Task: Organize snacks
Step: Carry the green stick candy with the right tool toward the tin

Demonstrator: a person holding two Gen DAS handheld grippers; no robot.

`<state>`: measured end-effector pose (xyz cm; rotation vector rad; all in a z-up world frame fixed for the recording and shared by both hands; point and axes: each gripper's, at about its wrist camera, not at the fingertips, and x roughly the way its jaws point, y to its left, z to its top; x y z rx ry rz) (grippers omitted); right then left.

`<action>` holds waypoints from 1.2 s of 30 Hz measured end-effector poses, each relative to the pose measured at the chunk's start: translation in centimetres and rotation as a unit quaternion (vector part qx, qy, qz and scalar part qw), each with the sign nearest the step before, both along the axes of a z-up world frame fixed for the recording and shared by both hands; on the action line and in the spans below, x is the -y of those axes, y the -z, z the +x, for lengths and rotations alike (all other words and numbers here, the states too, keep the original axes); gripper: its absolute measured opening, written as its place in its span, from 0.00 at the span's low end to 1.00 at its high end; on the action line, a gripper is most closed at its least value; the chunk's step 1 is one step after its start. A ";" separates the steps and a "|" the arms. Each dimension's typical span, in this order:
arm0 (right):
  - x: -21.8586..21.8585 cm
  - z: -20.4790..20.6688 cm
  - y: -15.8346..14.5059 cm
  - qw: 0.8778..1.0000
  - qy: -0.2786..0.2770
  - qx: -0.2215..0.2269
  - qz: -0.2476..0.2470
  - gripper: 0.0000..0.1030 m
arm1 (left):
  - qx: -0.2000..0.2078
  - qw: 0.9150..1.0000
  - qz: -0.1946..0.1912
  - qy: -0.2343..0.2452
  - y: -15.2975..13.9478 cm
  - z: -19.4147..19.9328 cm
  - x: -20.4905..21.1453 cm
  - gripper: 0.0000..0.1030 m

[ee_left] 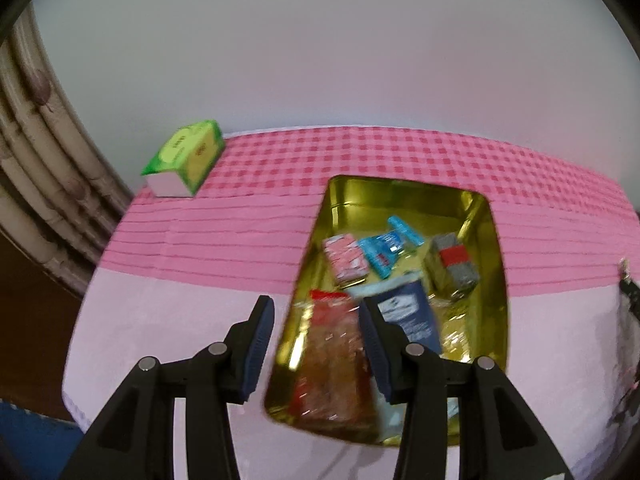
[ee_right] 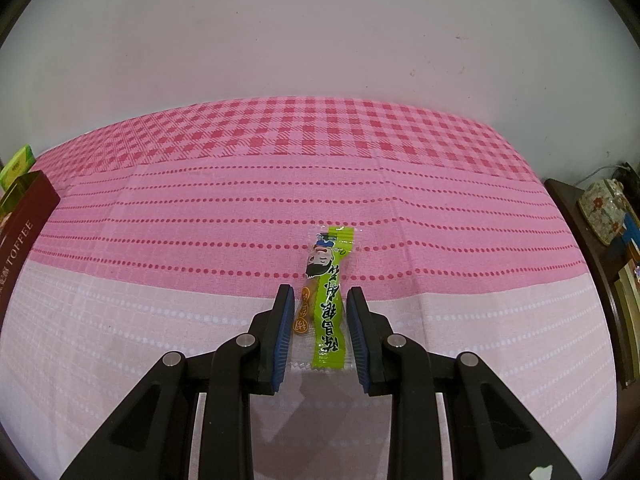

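Risk we see: our right gripper [ee_right: 320, 320] sits wide open around the green snack packet [ee_right: 329, 296] at frame centre, gripping nothing, so closing might just skid the flat wrapper, while our empty, open left gripper [ee_left: 316, 344] hovers over the gold tin [ee_left: 494, 248].
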<state>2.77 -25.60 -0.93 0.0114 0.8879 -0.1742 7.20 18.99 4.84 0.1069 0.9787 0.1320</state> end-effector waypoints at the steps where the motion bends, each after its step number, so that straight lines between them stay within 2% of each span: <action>1: 0.0 0.0 0.0 1.000 0.003 0.000 0.001 0.24 | 0.002 1.000 0.002 -0.001 0.0 -0.3 -0.2 0.44; 10: -0.6 0.2 -0.2 0.999 0.037 -0.016 0.003 0.22 | 0.004 1.000 -0.004 -0.026 1.4 -3.0 -2.8 0.44; 17: -2.2 0.0 -1.2 0.998 0.050 -0.027 0.006 0.19 | 0.015 0.999 0.009 -0.039 2.4 -4.3 -4.3 0.44; 28: -10.5 0.2 -4.2 0.999 -0.021 -0.015 0.023 0.18 | 0.016 0.999 0.013 -0.043 2.9 -4.9 -4.7 0.44; 36: -18.8 0.0 -6.8 0.994 -0.105 0.000 0.041 0.17 | 0.020 0.998 -0.003 -0.056 2.3 -5.1 -5.8 0.44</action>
